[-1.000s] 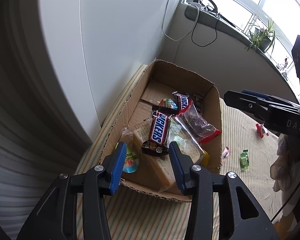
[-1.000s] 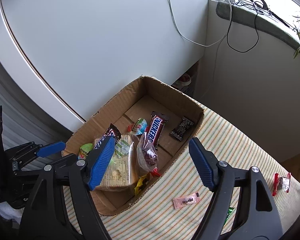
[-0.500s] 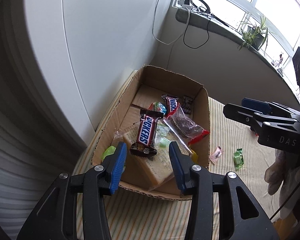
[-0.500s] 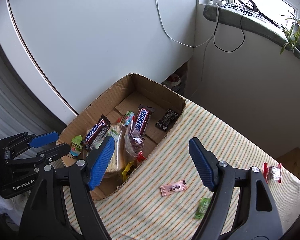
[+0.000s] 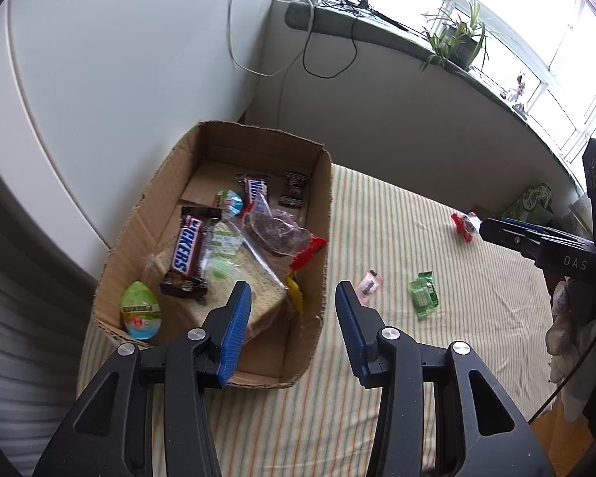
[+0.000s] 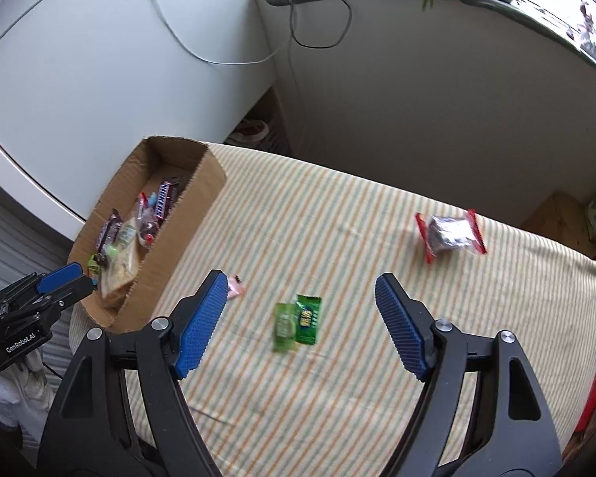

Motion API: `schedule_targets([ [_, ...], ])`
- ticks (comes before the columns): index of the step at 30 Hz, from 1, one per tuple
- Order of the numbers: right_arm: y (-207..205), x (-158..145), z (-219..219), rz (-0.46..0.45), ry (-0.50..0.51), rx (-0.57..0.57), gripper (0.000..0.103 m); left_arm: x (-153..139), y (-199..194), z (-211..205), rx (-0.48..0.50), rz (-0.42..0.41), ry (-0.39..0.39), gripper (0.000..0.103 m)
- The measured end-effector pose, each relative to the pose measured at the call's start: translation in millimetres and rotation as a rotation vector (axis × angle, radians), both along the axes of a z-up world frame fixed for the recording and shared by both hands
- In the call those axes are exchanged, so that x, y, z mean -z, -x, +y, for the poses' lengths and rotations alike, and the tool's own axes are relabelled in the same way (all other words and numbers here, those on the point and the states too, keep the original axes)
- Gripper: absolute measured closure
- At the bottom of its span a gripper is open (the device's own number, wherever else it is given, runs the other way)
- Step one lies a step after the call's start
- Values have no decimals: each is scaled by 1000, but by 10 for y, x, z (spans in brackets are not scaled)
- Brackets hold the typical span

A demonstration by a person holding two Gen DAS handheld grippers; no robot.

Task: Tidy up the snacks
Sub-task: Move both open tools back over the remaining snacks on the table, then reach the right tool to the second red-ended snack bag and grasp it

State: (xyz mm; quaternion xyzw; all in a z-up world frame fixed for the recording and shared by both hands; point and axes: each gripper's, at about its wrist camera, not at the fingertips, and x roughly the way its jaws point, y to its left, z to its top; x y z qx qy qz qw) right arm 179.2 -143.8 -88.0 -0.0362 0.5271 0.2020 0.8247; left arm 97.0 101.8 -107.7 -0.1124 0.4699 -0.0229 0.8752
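Two green packets (image 6: 298,321) are now framed between the pads of the right tool (image 6: 300,324), where a second ago the cardboard box (image 6: 208,183) filled that view; the right tool has been swung away from the box and out over the striped table (image 6: 377,238). Its jaws are seen wide apart and nothing is held in them. The left tool (image 5: 294,330) has been shifted too, so that the box's near corner is now lined up between its pads; its jaws are half open and empty.

A fresh pick looks to be set up, most likely on the green packets. Much is already stowed in the box: chocolate bars (image 5: 186,248), a bag of bread (image 5: 254,298) and a small green pouch (image 5: 139,314). Three lots are left loose on the table: the green packets, a pink sweet (image 6: 236,288) just beside the right tool's left pad, and a red-edged clear bag (image 6: 451,232) well apart, near the far right edge.

Open cloth is seen all round the green packets, so a straight descent is unobstructed. The box wall stands to the left, well clear, and the table's right edge drops off beyond the red-edged bag.
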Motion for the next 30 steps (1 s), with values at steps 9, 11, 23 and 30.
schedule_targets([
  [9,17,111,-750,14,24,112,24,199,-114,-653,113,51,31,60],
  [11,-11,116,-872,12,26,129,24,241,-138,-790,133,60,42,60],
  [23,-607,372,-1239,179,-157,367,24,501,-323,-1205,165,129,83,60],
  [30,-932,677,-1323,282,-252,575,24,636,-432,-1232,173,159,101,60],
])
